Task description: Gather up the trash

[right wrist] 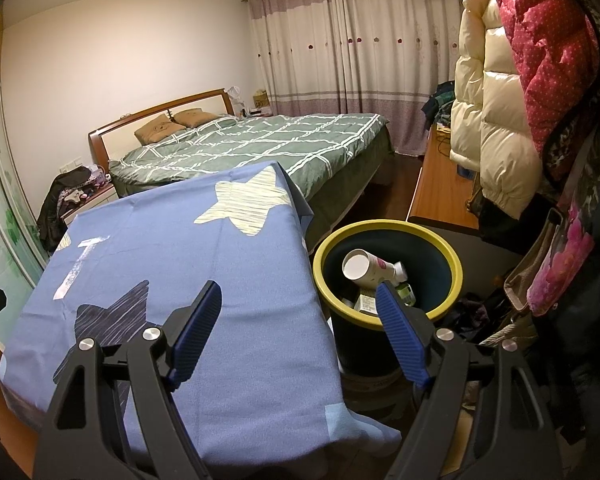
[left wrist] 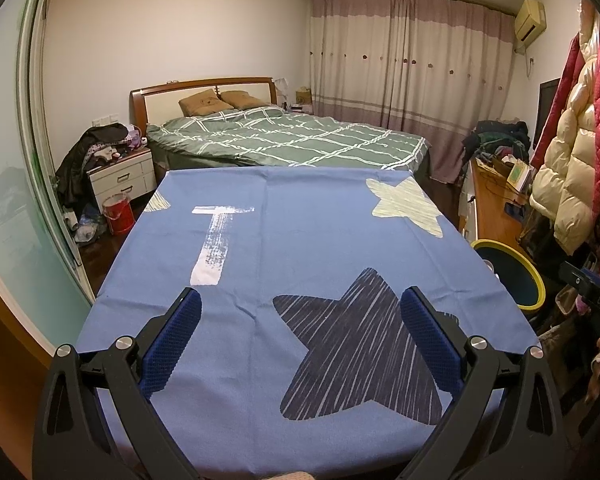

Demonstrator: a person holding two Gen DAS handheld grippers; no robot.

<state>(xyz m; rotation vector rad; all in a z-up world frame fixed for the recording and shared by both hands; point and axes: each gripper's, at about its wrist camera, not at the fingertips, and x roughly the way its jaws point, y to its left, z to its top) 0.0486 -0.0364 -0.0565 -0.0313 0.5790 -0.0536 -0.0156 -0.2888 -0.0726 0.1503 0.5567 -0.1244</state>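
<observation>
A dark bin with a yellow rim [right wrist: 388, 228] stands right of the table; it also shows in the left wrist view [left wrist: 536, 280]. Inside lie a white paper cup [right wrist: 364, 266], a small bottle [right wrist: 406, 292] and a carton [right wrist: 366, 303]. The table wears a blue cloth with stars [left wrist: 300, 240], also in the right wrist view [right wrist: 172, 264]; no loose trash shows on it. My left gripper [left wrist: 300, 308] is open and empty above the cloth. My right gripper [right wrist: 298, 300] is open and empty, straddling the table's right edge and the bin.
A bed with a green checked cover [left wrist: 284, 140] lies beyond the table. A nightstand with clothes [left wrist: 120, 172] and a red bucket [left wrist: 118, 212] stand at the left. A wooden desk [right wrist: 444, 196] and hanging coats [right wrist: 496, 112] are at the right.
</observation>
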